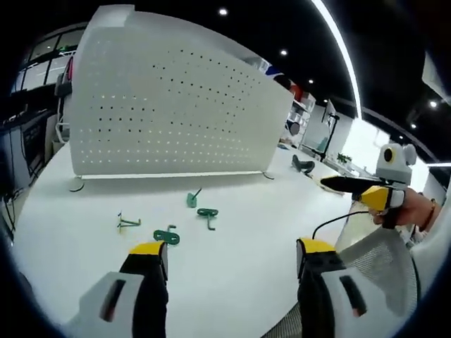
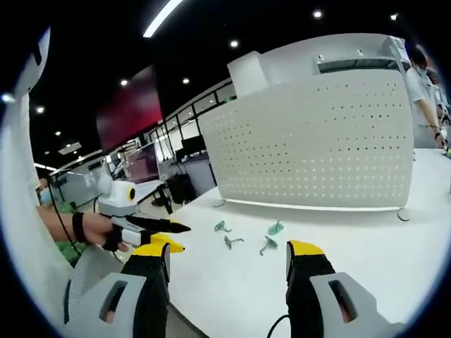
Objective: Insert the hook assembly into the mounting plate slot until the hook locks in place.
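A white perforated mounting plate (image 1: 176, 113) stands upright on the white table (image 1: 239, 282). Several green hooks lie in front of it: one (image 1: 193, 199) nearest the plate, another (image 1: 207, 215) beside it, a third (image 1: 167, 236) close to my left jaw. My left gripper (image 1: 232, 252) hovers open over the table's near edge, holding nothing. My right gripper (image 1: 340, 184) reaches in from the right, held by a hand. In the right gripper view the plate (image 2: 317, 141) rises behind the hooks (image 2: 232, 241), my right gripper (image 2: 229, 253) is open and empty, and the left gripper (image 2: 173, 227) enters from the left.
A mesh chair back (image 1: 380, 260) sits at the table's near edge. A person (image 2: 423, 91) stands behind the plate's far end. Desks and monitors (image 2: 176, 158) fill the room behind. The plate rests on small feet (image 1: 76, 185).
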The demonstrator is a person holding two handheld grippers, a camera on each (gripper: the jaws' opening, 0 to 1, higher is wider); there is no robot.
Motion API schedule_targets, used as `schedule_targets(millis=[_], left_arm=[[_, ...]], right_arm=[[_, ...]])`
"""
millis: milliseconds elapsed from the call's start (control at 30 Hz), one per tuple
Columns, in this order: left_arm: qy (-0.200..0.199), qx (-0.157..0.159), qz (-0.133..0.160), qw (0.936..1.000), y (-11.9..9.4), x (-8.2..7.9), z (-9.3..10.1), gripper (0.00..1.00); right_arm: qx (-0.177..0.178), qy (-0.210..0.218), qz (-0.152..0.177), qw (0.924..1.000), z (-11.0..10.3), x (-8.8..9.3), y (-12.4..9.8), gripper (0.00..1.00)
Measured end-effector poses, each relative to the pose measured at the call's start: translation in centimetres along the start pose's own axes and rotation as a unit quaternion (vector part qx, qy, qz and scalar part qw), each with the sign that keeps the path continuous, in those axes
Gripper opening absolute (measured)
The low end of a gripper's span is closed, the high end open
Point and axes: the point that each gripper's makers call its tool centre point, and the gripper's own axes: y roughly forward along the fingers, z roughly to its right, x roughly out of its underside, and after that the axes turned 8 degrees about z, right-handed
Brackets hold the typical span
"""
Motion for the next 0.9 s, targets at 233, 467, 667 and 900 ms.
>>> schedule_targets(millis=[233, 467, 667, 900], left_arm=[[-0.011, -0.009, -0.018, 0.9997, 0.7, 0.9, -1.1, 0.74], [-0.02, -0.017, -0.031, 0.9992, 1.1, 1.1, -2.4, 0.69], [-0.03, -0.032, -0.045, 0.998, 1.8, 1.7, -3.7, 0.64], [-0.042, -0.046, -0.059, 0.9963, 2.4, 2.5, -4.6, 0.59]], right_arm=[[0.002, 0.01, 0.001, 0.9999, -0.3, 0.3, 0.0, 0.68], [0.01, 0.016, 0.002, 0.9998, -0.1, 0.5, -0.1, 0.68], [0.018, 0.012, 0.0, 0.9998, 0.1, 0.4, 0.0, 0.68], [0.029, -0.004, -0.005, 0.9995, 0.7, 0.6, 0.0, 0.68]])
